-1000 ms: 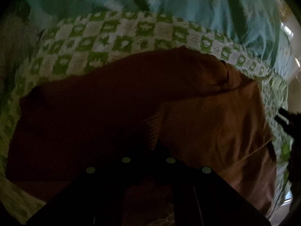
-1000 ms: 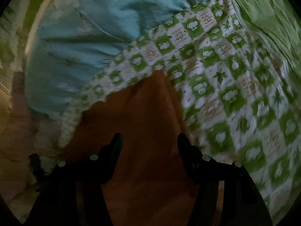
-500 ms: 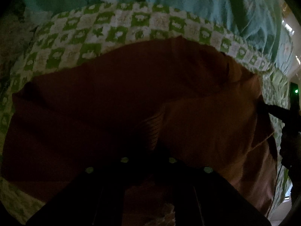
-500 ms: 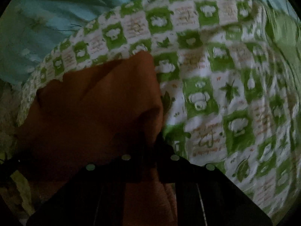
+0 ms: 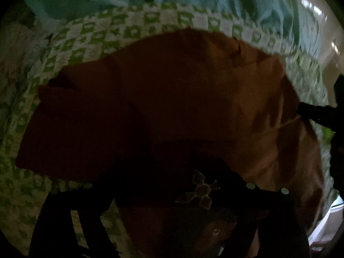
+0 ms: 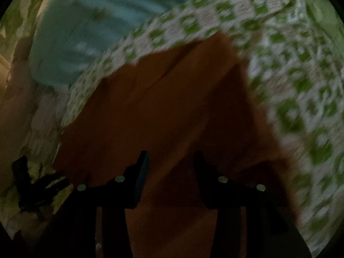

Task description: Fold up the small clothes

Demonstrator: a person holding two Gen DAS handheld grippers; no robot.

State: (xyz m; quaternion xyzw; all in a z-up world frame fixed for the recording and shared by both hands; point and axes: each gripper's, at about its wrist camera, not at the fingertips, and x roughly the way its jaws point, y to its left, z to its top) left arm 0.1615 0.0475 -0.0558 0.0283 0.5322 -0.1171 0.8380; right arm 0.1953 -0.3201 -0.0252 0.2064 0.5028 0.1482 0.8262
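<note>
Across the green-and-white checked sheet [image 5: 133, 30] lies the rust-brown garment [image 5: 172, 90], its right part now doubled over the middle, with a blue cloth [image 6: 90, 25] bunched at the far side. Half a second ago both grippers were pinched on the fabric; now the right gripper [image 6: 169, 167] has let go, so this fold looks laid down and the next one can be set up. Its 2 fingers [image 6: 139, 172] stand well apart just above the brown cloth, holding nothing. The left gripper [image 5: 185, 185] has also spread since then, its fingers wide and too dark to trace, with a patterned patch [image 5: 198, 190] showing in the gap; whether any cloth is pinched I cannot tell, though it seems to hover low over the near hem
</note>
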